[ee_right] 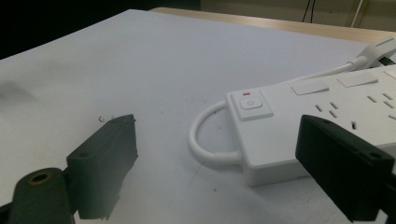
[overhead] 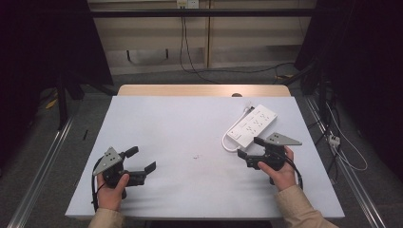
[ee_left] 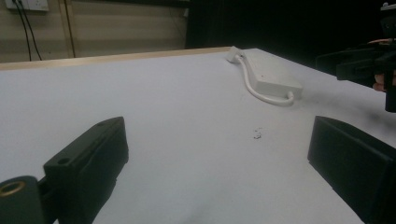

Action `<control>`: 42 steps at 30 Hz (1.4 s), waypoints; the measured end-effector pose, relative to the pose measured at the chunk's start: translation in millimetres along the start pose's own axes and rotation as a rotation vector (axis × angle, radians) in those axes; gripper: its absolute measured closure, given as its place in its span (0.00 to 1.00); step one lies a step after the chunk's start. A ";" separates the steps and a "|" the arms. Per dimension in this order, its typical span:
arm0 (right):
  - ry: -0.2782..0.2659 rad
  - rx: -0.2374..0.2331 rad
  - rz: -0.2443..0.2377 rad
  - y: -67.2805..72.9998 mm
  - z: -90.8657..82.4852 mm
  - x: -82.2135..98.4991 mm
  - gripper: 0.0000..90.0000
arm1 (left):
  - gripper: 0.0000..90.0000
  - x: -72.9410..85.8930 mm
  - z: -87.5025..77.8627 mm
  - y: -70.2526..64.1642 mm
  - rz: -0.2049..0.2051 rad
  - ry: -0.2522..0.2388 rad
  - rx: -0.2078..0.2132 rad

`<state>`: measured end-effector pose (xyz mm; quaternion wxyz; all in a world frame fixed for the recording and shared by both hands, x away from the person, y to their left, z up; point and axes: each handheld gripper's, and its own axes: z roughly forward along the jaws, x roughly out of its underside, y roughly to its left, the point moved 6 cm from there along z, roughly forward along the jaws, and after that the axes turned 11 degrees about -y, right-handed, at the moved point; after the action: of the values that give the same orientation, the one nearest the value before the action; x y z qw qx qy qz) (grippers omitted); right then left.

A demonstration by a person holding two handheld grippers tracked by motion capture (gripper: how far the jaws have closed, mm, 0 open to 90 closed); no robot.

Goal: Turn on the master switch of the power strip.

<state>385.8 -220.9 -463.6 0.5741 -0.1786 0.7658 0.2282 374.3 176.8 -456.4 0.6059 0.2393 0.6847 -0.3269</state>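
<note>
both tongs stood spread with nothing between their jaws. starting at the left of the high view, the left tongs [overhead: 143,160] hovered low over the near-left part of the worktop [overhead: 190,128], held in the person's left hand [overhead: 112,189], jaws pointing across toward the middle; this looked like a waiting pose, well apart from anything to grasp. in the left gripper view its two black jaws framed bare white surface, with a tiny dark speck [ee_left: 257,135] lying ahead of them. that same speck [overhead: 196,155] sat near the middle of the worktop in the high view, too small to identify.

further right, the right tongs [overhead: 250,147] were held in the right hand [overhead: 280,171] just beside the near end of the white power strip [overhead: 253,125], which lay at an angle on the right part of the worktop, its short cord [overhead: 228,142] looping out from that end. in the right gripper view the jaws pointed at the strip's power button [ee_right: 251,103], the right jaw already over the strip's near corner, the left one over bare surface. judging by that aim, the open jaws were lined up either to take hold of the strip's end or to press the switch; which one could not be told. no plug sat in the sockets [ee_right: 343,111].
</note>
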 end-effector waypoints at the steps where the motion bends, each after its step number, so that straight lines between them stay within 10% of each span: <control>1: 0.001 0.000 -0.001 0.0 -0.6 0.5 0.14 | 0.05 -0.1 0.0 -0.1 -0.003 -0.001 0.000; 42: -0.009 0.016 0.009 -8.4 -41.5 15.3 0.13 | 0.05 0.7 -0.3 -0.6 0.001 0.005 -0.008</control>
<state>352.9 -251.0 -469.7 0.5778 -0.1696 0.7659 0.2255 373.6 176.5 -456.9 0.6054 0.2380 0.6873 -0.3234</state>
